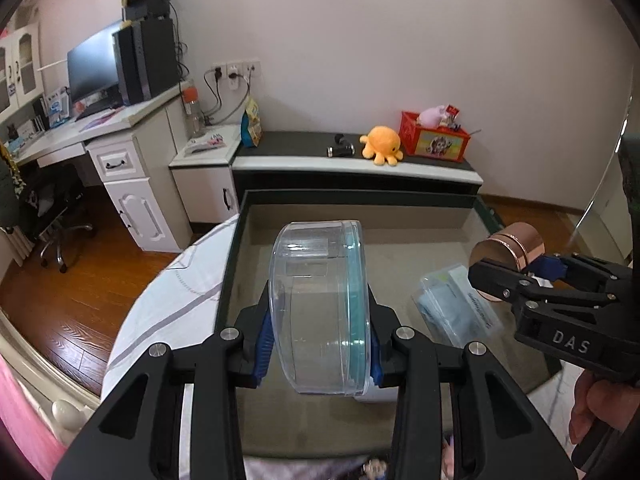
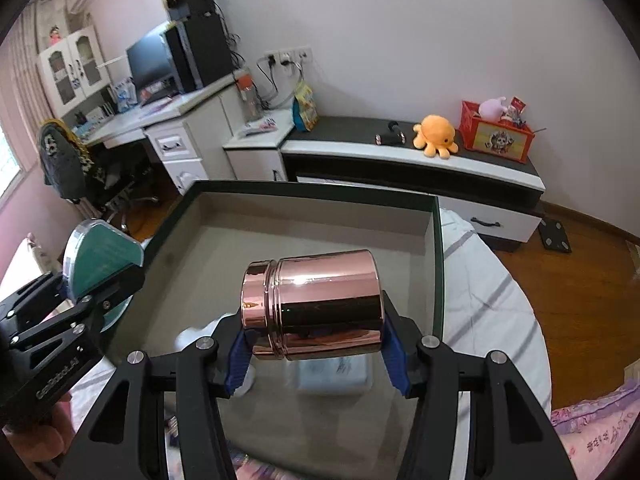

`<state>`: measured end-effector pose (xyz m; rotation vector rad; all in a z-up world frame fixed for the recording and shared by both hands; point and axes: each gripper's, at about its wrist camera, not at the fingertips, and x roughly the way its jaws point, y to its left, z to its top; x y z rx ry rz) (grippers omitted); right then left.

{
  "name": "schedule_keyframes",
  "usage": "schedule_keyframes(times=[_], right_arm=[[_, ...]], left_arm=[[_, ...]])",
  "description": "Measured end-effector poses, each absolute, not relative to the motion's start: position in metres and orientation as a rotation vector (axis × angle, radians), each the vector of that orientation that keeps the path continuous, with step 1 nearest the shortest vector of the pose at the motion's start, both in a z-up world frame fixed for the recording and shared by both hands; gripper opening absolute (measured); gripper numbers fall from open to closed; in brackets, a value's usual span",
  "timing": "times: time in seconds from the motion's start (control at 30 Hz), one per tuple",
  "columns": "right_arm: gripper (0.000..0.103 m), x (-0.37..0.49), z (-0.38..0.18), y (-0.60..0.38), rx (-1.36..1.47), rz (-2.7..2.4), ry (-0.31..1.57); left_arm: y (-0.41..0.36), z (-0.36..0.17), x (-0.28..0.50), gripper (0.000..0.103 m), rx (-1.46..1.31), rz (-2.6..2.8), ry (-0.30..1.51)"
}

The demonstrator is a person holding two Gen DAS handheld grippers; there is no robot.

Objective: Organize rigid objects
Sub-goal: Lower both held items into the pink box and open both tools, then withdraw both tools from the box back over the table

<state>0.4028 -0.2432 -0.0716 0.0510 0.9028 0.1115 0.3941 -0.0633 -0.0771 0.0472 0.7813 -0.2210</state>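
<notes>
Open dark-rimmed box [image 2: 438, 264] on the bed, both grippers above it. Left gripper [image 1: 318, 354] pinches clear round container [image 1: 320, 308] on edge, flat faces against the blue pads, teal lid right. Right gripper [image 2: 316, 350] pinches copper canister [image 2: 316, 304] by its ends, long axis sideways, lid end left.

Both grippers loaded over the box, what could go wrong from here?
1. The clear tub is pinched on edge across its flat faces by the left gripper; smooth plastic, so it might rotate or slip out.
2. The copper jar lies sideways in the right gripper, held end to end; its lid may give.
3. A plastic pouch already lies in the box; a drop could land on it.
</notes>
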Motion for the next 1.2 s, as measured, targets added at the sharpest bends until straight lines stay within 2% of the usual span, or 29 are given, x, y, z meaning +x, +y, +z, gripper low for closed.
schedule_keyframes(times=[0.37,0.57,0.6,0.63,0.67,0.73,0.8,0.83,0.87,0.9,1.2], right_arm=[[0.057,0.450,-0.105,-0.245,0.040,0.091,1.012],[0.057,0.455,-0.102,-0.241,0.006,0.084,1.022],[0.058,0.455,-0.102,-0.240,0.003,0.087,1.026],[0.062,0.456,-0.102,-0.239,0.000,0.088,1.027],[0.071,0.456,-0.101,-0.239,-0.001,0.083,1.025],[0.081,0.455,-0.100,-0.242,-0.004,0.055,1.015],[0.085,0.453,-0.098,-0.245,0.015,0.053,1.016],[0.090,0.452,-0.097,-0.246,0.017,0.051,1.017],[0.100,0.450,-0.096,-0.247,0.015,0.041,1.012],[0.103,0.448,-0.094,-0.249,0.013,0.020,1.004],[0.103,0.414,-0.066,-0.252,0.076,0.015,0.932]], left_arm=[[-0.088,-0.104,0.437,0.037,0.092,-0.218,0.859],[-0.087,-0.112,0.443,0.039,0.088,-0.212,0.885],[-0.087,-0.112,0.442,0.045,0.092,-0.205,0.885],[-0.086,-0.111,0.442,0.059,0.091,-0.200,0.885],[-0.084,-0.110,0.440,0.065,0.092,-0.185,0.878],[-0.079,-0.105,0.438,0.082,0.093,-0.162,0.865],[-0.073,-0.100,0.435,0.095,0.072,-0.161,0.852],[-0.071,-0.097,0.431,0.098,0.065,-0.156,0.840],[-0.068,-0.093,0.428,0.099,0.061,-0.150,0.827],[-0.067,-0.091,0.425,0.103,0.060,-0.145,0.821],[-0.060,-0.063,0.386,0.103,0.066,-0.131,0.757]])
